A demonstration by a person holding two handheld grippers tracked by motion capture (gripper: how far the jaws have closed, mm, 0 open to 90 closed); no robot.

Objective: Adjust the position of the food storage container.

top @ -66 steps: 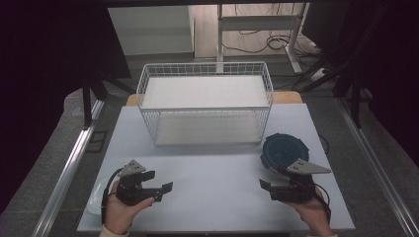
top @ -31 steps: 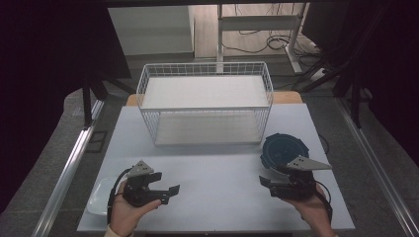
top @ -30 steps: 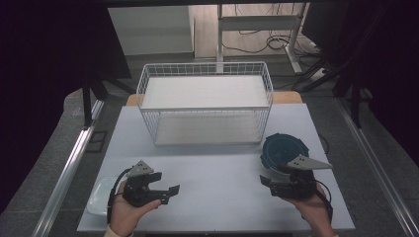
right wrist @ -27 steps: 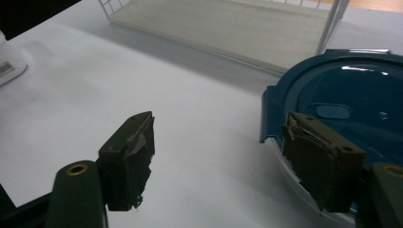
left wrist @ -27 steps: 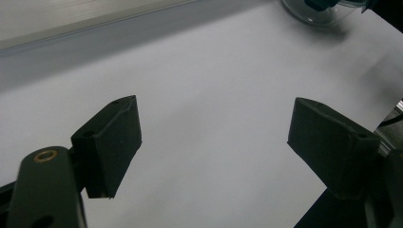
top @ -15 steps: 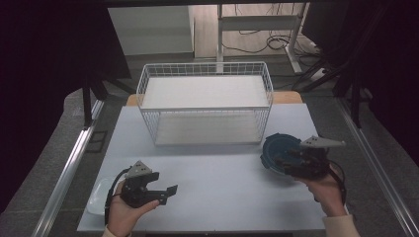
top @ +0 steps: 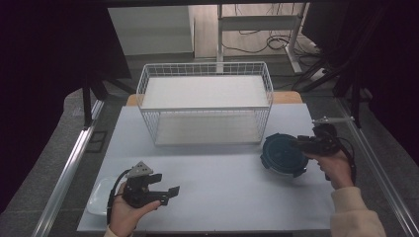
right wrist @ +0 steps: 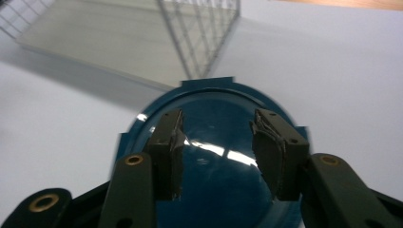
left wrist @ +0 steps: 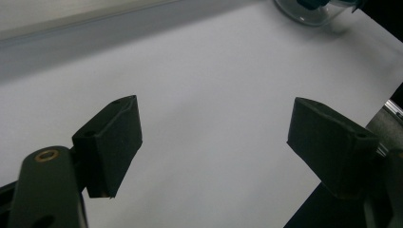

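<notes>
A round container with a dark blue lid (top: 282,154) stands on the white table (top: 222,177), right of the middle. My right gripper (top: 298,144) hovers at the lid's right edge and points left across it. In the right gripper view the lid (right wrist: 209,102) lies just under the right gripper (right wrist: 216,137). Its jaws stand half apart and have just been closing, with nothing pressed between them. My left gripper (top: 169,192) rests near the front left, open wide over bare table (left wrist: 204,85) in the left gripper view (left wrist: 214,130). The container (left wrist: 313,7) shows far off there.
A white wire basket (top: 205,106) with a pale floor stands at the back middle of the table; its corner (right wrist: 199,33) lies just beyond the lid. A white dish (top: 99,195) sits at the front left beside my left hand.
My right gripper has moved away from the front edge to the blue lid's right side, and its jaws have narrowed. The left gripper has stayed put.
</notes>
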